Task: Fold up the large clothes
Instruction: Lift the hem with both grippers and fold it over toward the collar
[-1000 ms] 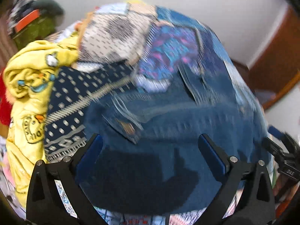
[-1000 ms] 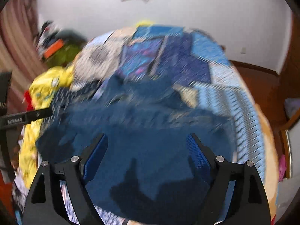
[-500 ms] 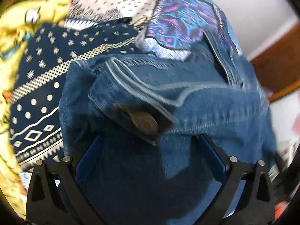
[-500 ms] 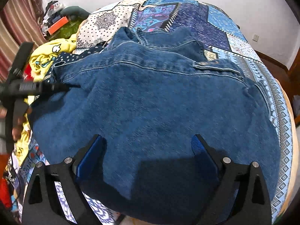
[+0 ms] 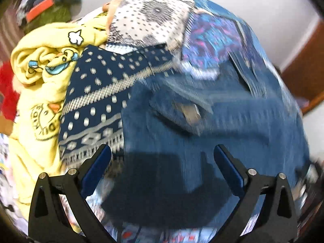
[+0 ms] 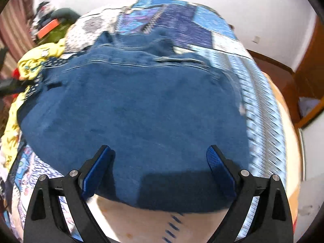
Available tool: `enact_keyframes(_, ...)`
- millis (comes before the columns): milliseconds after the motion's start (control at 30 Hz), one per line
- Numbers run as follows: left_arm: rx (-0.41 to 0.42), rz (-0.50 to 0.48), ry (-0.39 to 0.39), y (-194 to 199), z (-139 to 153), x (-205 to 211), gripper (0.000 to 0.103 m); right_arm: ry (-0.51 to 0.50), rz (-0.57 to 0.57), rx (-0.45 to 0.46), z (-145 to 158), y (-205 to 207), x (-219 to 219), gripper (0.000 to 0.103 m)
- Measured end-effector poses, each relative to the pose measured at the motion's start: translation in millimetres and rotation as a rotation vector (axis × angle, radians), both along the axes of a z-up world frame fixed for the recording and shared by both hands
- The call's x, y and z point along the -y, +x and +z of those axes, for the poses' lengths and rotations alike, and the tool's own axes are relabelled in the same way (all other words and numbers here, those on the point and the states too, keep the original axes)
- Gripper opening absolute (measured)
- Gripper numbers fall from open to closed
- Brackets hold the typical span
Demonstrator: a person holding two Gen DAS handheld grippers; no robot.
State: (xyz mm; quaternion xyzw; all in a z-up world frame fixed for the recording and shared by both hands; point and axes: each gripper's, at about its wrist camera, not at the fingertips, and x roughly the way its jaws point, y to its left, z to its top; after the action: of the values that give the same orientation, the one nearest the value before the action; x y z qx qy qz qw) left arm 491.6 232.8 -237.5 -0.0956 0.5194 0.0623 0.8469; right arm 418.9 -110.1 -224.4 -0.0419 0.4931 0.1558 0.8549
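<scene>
A blue denim jacket (image 6: pixel 141 105) lies spread on the patchwork bed cover (image 6: pixel 182 20), collar toward the far side. It also shows in the left wrist view (image 5: pixel 222 141), with a pocket flap and a brown label (image 5: pixel 188 111). My left gripper (image 5: pixel 162 158) is open and empty above the jacket's left edge. My right gripper (image 6: pixel 159 158) is open and empty above the jacket's near hem. Both views are motion-blurred.
A navy patterned garment (image 5: pixel 97 101) and a yellow printed garment (image 5: pixel 40 81) lie heaped left of the jacket. A red cloth (image 5: pixel 7 93) sits further left. Clutter (image 6: pixel 50 24) stands at the far left by the wall. A wooden door frame (image 6: pixel 307 70) is at the right.
Both grippers have pulled back and up from the jacket; half a second ago the left one was close over the pocket flap. The jacket lies flatter and spread out.
</scene>
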Motion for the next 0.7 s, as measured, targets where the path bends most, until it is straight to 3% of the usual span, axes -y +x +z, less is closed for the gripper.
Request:
enact_keyframes(133,-0.041,-0.077,-0.011,-34,-11,24,0.102,-0.007,-0.006,0.004,5,-15,14,0.094)
enact_keyframes(267,-0.031,-0.087,0.004,-65,-31,34,0.102,-0.064,-0.039,-0.009,2,-27,21,0.095)
enact_keyframes(433,-0.047,-0.031,-0.035,-88,-39,23,0.102,-0.030,-0.075,-0.090,-3,-34,39,0.095)
enact_keyframes(600,-0.039,0.060,-0.109,-107,-30,-3,0.102,0.019,-0.081,-0.047,18,-47,46,0.095)
enact_keyframes(700,0.022,0.108,-0.182,-118,-10,-19,0.102,0.034,-0.082,-0.015,30,-51,44,0.095)
